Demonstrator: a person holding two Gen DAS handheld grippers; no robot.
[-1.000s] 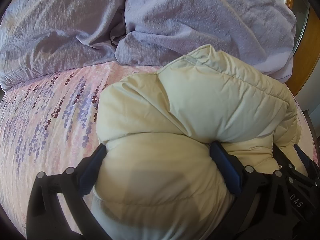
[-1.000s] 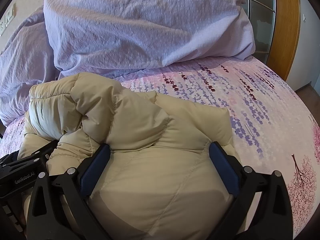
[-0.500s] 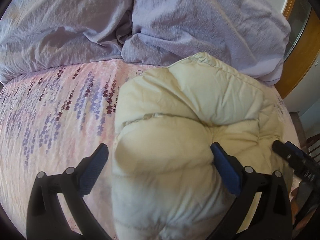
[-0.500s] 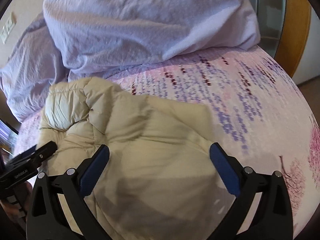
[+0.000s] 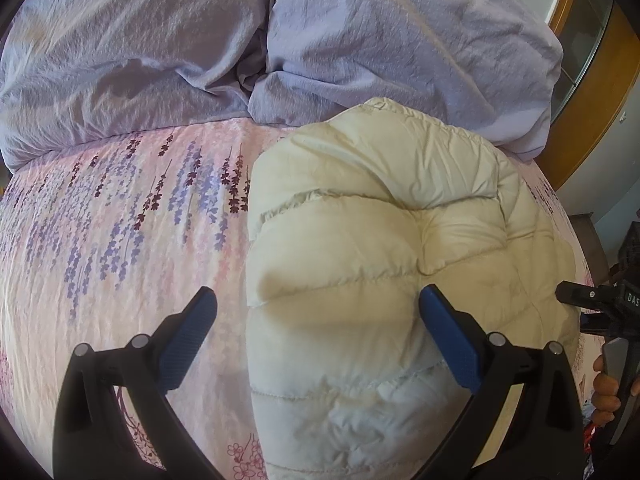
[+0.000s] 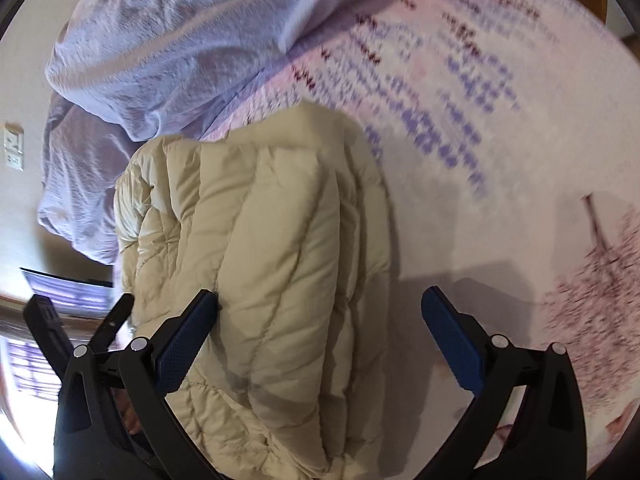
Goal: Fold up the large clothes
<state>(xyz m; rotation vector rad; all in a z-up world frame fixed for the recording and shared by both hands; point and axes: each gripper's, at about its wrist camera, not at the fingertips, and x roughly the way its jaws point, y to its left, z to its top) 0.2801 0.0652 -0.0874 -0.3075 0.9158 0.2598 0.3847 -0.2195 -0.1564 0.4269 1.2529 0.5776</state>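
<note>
Cream quilted puffer jacket (image 5: 360, 280), folded into a thick bundle, lies on the bed with its pink floral-printed sheet (image 5: 120, 240), near the rumpled lavender duvet (image 5: 360, 40) heaped at the far end. The left claw (image 5: 316, 312) stands wide, its blue-padded fingers (image 5: 448, 336) straddling the bundle's near end without pinching it; the right claw (image 6: 320, 312) is likewise spread wide, one pad touching the jacket's side and the other over bare sheet (that view is blurred, so finer contact is hard to judge). The fold looks close to finished, yet nothing holds it: the main risk, I judge, is that the trapped air and springy filling push the layers back open, the upper roll sliding off toward the duvet. A claw dragged across the slick shell could also snag a seam and pull the bundle askew. The shell looks smooth, slightly glossy and finely wrinkled, stitched into fat horizontal tubes that bulge and dent softly. The sheet is a thin crinkled cotton-like weave, while the duvet is matte, crumpled and deeply creased.
</note>
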